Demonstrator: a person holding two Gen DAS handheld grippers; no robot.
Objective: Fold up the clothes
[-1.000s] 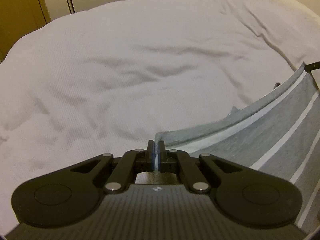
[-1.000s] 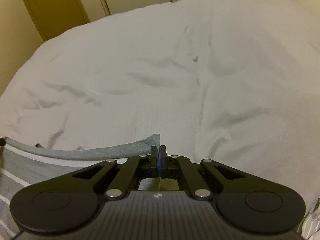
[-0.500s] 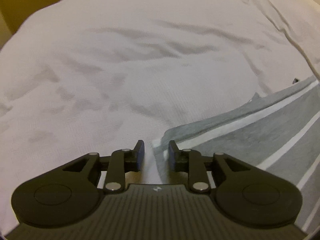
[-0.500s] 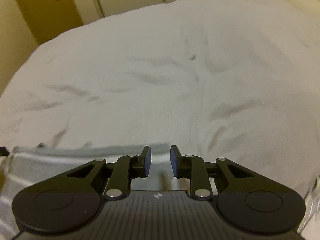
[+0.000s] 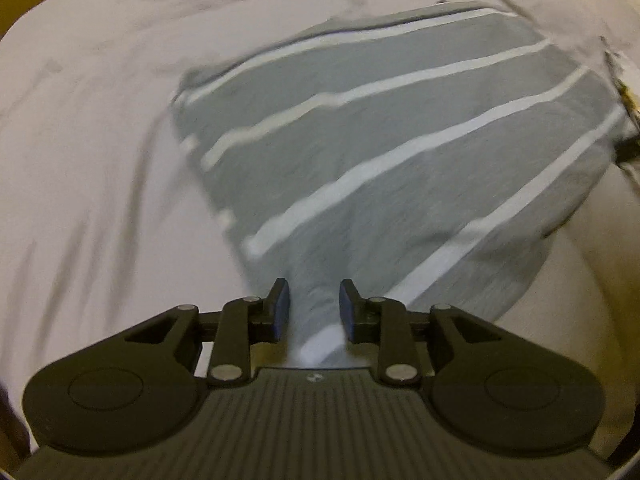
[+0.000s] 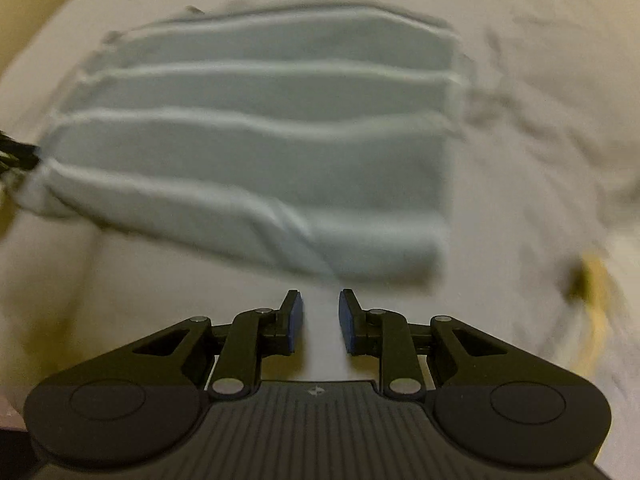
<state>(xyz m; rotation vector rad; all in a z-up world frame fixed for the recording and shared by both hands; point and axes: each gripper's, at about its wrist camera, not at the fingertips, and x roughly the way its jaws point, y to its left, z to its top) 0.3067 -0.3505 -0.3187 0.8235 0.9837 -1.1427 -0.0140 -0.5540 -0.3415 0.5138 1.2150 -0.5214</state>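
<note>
A grey garment with white stripes (image 5: 400,152) lies spread flat on the white bed cover (image 5: 100,120). In the left wrist view my left gripper (image 5: 314,300) is open above the garment's near corner, with grey cloth showing between the blue pads but not pinched. In the right wrist view the same garment (image 6: 260,140) appears blurred, lying in a folded rectangle. My right gripper (image 6: 320,314) is open just short of its near edge, with bare bed cover (image 6: 540,160) between the fingers. Both views are motion-blurred.
The white bed cover is wrinkled all around the garment. A yellowish blurred object (image 6: 596,280) sits at the right edge of the right wrist view. A dark thing (image 6: 16,156), perhaps the other gripper, touches the garment's left side.
Both grippers were shut on the garment's top edge a second ago, then opened and let it go. They have since pulled back toward the near side, bringing the whole garment into view.
</note>
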